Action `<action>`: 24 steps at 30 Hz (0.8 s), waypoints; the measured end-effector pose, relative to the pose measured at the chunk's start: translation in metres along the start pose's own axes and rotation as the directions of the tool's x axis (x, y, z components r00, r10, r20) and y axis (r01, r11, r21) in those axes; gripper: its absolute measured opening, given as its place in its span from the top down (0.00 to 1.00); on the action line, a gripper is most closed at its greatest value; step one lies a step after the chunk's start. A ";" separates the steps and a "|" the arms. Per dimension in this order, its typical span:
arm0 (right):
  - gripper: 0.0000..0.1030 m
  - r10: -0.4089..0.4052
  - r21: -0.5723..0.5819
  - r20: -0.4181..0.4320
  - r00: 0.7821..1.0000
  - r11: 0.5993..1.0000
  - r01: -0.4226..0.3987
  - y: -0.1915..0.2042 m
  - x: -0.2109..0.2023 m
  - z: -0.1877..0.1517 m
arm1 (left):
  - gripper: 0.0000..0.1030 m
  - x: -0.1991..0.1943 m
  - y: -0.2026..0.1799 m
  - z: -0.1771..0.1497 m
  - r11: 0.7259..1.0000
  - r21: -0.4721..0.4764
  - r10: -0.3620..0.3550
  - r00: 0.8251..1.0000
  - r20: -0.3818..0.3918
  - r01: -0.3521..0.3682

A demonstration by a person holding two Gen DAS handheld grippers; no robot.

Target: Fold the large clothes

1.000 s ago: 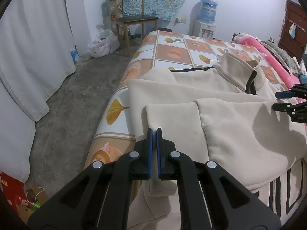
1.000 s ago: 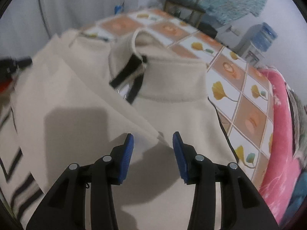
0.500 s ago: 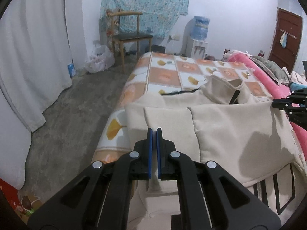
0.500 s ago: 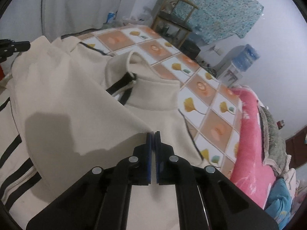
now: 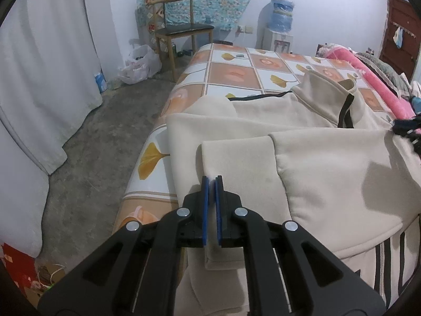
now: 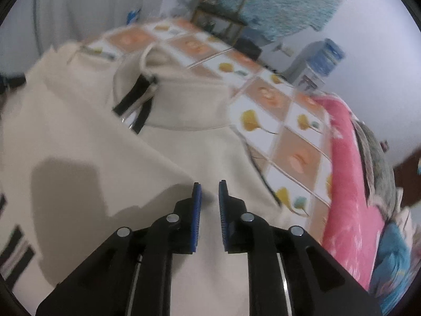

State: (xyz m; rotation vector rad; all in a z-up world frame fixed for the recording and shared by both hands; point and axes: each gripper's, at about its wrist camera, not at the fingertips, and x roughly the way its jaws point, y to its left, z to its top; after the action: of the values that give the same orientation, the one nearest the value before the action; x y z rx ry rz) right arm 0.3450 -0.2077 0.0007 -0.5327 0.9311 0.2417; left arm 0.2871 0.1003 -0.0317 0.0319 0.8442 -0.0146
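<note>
We are folding a large cream fleece jacket with black stripes, which lies spread over the orange-and-white checked bedcover. In the left wrist view its stand-up collar with a black zip band points toward one o'clock, and the striped hem hangs off the bed edge at five o'clock.

Our left gripper is clenched on the cream cuff end of the sleeve, which crosses the jacket body; fabric shows pinched between the blue pads.

Our right gripper has its jaws opening, with a plain gap between the pads; we cannot see any cloth in them, only the jacket's folded corner lying just below.

We judge the job about midway: both side parts look turned inward over the body, yet the sleeve needs laying flat, and the lengthwise fold from hem toward collar remains undone.
</note>
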 end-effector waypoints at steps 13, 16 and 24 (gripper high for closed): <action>0.66 0.087 0.034 -0.214 0.973 0.996 -0.081 0.001 -0.045 -0.127 | 0.84 0.003 0.002 -0.002 1.000 -0.010 0.024 1.000 -0.001 -0.024; 0.66 0.081 0.135 -0.193 0.978 0.989 -0.056 -0.017 -0.055 -0.141 | 0.78 -0.008 0.006 -0.003 0.999 -0.024 0.023 1.000 -0.006 -0.023; 0.64 0.005 0.315 -0.076 0.997 0.949 0.019 -0.022 -0.131 -0.160 | 0.40 -0.087 0.012 -0.027 1.000 -0.021 -0.017 0.999 0.034 0.018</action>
State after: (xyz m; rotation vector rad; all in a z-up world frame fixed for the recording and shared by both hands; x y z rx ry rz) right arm 0.1665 -0.3079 0.0381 -0.2501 1.0192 0.0629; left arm 0.2096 0.1137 0.0157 0.0040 0.8105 -0.0226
